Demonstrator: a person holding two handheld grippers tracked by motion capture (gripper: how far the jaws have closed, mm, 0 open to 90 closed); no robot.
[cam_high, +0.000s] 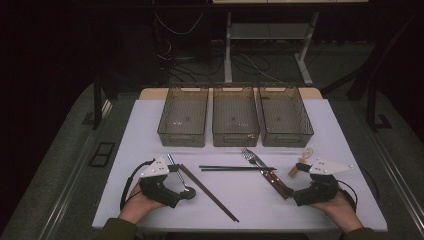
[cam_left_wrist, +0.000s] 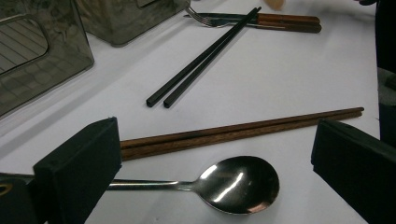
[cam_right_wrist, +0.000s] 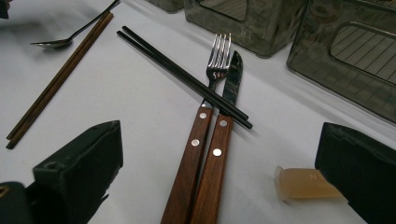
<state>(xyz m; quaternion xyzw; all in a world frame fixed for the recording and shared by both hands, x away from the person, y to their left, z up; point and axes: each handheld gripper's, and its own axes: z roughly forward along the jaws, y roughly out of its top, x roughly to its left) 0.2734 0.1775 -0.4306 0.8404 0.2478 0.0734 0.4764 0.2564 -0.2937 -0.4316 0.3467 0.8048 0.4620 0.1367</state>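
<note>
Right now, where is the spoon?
The spoon lies on the table's left side, between the open left gripper jaws and beside the brown chopsticks; the high view shows it at that gripper too.

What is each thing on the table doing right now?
Three bins: upright, empty.
Spoon: flat, bowl up, between open left gripper jaws, untouched.
Brown chopsticks: paired, flat.
Black chopsticks: paired, lying across fork and knife.
Fork and knife: side by side, flat.
Right gripper: open, empty.
</note>
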